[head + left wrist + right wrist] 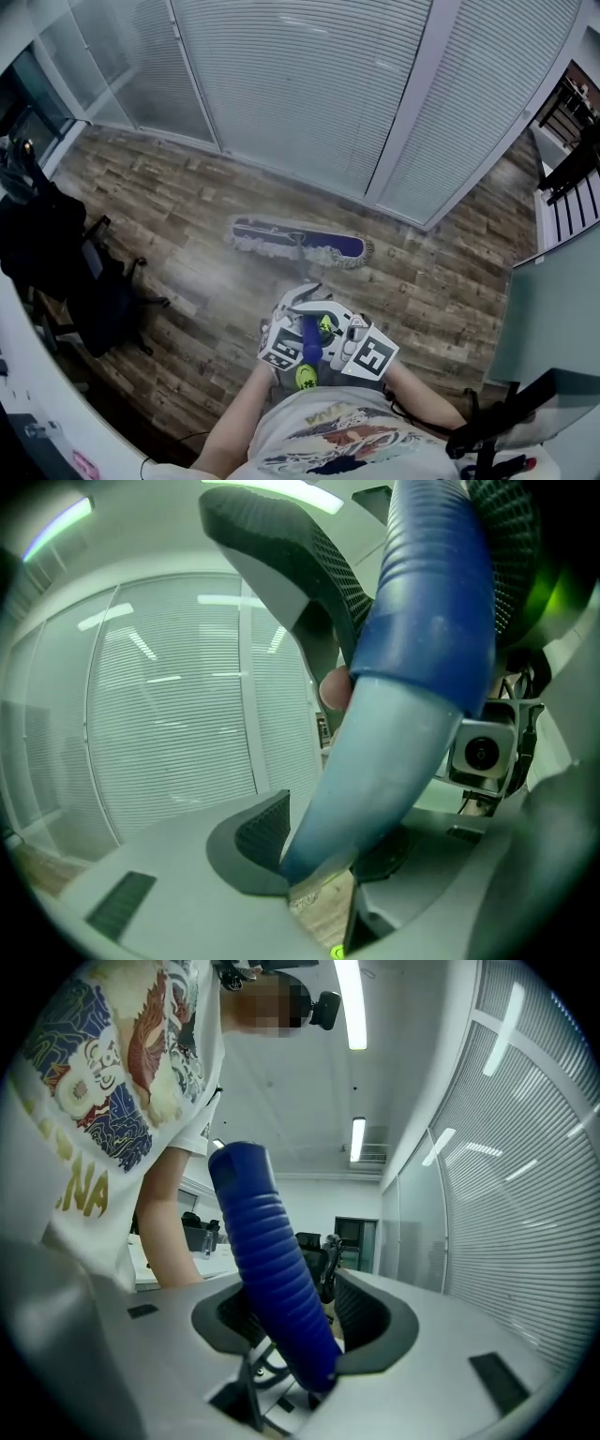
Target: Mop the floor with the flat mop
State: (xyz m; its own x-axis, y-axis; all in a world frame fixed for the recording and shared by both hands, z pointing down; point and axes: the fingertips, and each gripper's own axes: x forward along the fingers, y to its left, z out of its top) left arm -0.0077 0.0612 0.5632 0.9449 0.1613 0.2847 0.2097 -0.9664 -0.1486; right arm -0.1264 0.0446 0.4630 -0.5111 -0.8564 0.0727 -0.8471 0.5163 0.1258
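The flat mop's blue head (298, 244) with a pale fringe lies on the wood floor in front of me, close to the glass wall. Its pole (301, 267) runs back up to both grippers at my chest. In the left gripper view, my left gripper (323, 846) is shut on the mop handle (412, 714), where the pale shaft meets the blue grip. My right gripper (300, 1321) is shut on the ribbed blue grip (267, 1260) near its top end. In the head view the left gripper (295, 309) and right gripper (337, 328) sit side by side.
A glass wall with white blinds (309, 84) runs across the far side. A black office chair (89, 286) draped in dark clothing stands at the left beside a white desk (19, 375). A desk (553, 309) and a black chair (572, 164) are at the right.
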